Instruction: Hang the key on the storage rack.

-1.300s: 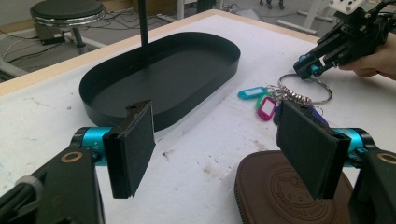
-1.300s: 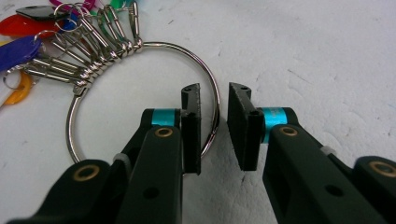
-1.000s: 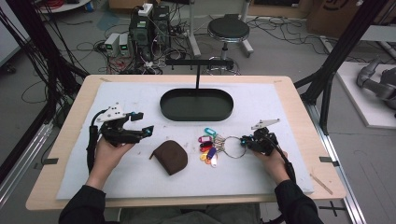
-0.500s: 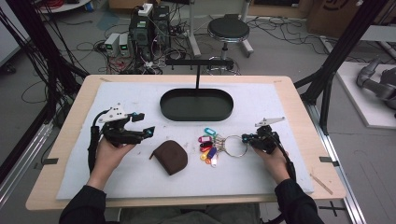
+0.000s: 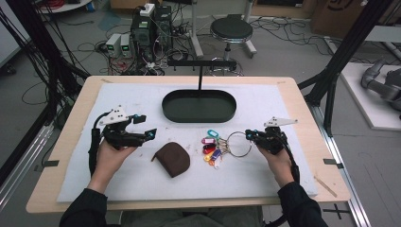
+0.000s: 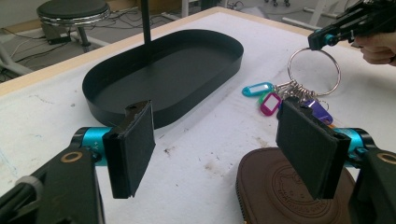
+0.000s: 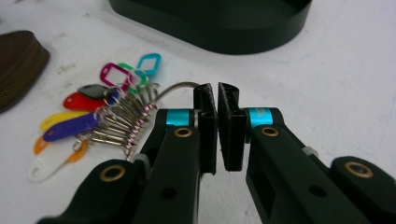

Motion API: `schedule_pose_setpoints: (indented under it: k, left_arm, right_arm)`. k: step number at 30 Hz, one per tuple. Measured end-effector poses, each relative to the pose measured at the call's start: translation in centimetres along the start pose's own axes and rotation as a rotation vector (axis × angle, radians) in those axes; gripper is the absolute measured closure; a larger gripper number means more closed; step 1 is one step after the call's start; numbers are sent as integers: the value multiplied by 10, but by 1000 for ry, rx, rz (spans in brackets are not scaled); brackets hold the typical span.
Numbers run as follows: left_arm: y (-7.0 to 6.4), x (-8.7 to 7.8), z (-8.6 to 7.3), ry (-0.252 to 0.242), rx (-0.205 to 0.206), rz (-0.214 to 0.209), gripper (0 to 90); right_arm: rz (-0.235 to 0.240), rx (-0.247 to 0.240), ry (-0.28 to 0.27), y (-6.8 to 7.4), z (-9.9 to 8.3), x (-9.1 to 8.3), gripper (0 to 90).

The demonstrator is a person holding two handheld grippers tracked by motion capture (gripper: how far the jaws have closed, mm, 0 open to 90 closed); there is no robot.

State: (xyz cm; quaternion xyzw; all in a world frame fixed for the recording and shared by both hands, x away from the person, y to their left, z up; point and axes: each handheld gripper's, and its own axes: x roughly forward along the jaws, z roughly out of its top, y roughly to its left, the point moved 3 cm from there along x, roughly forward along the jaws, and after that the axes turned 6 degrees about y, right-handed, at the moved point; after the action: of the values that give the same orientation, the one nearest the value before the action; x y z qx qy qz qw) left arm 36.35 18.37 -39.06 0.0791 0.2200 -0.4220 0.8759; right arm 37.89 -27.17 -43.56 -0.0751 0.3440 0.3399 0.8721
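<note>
A large metal key ring (image 5: 239, 156) with several coloured tags (image 5: 212, 149) lies on the white mat right of centre. My right gripper (image 5: 249, 135) is at the ring's right side. In the right gripper view its jaws (image 7: 217, 100) are pressed almost together, and the ring's wire (image 7: 180, 86) runs in between them. A brown zipped pouch (image 5: 172, 158) lies left of the tags. My left gripper (image 5: 146, 126) hovers open just left of the pouch. In the left gripper view its wide-apart pads (image 6: 219, 140) frame the pouch (image 6: 280, 196) and the tags (image 6: 271, 102).
A black oval tray (image 5: 198, 116) with an upright post and crossbar stands at the back centre of the mat, and its wall (image 6: 116, 112) is close ahead of the left gripper. Bare wood borders the mat. A stool and cables are on the floor beyond the table.
The right gripper has edged a little toward the ring's right side and stays at the ring. The left gripper, pouch and tags have hardly moved.
</note>
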Motion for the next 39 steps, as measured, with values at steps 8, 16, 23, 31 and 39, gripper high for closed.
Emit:
schedule_pose_setpoints:
  k: [8, 16, 23, 31, 39]
  left_arm:
    - [0, 0, 0, -1, 3, -6, 280]
    - [-3, 3, 0, 7, 9, -20, 280]
    - [-5, 4, -1, 7, 13, -23, 280]
    - [-7, 5, -1, 6, 24, -36, 279]
    - [-7, 5, 0, -7, 25, -45, 261]
  right_arm:
    - [71, 20, -58, 11, 5, -4, 871]
    - [115, 12, -46, 25, 6, -1, 862]
    - [118, 30, -17, 26, 3, 1, 858]
    - [115, -8, -27, 28, 8, 0, 872]
    - [106, -64, -38, 32, 21, -7, 878]
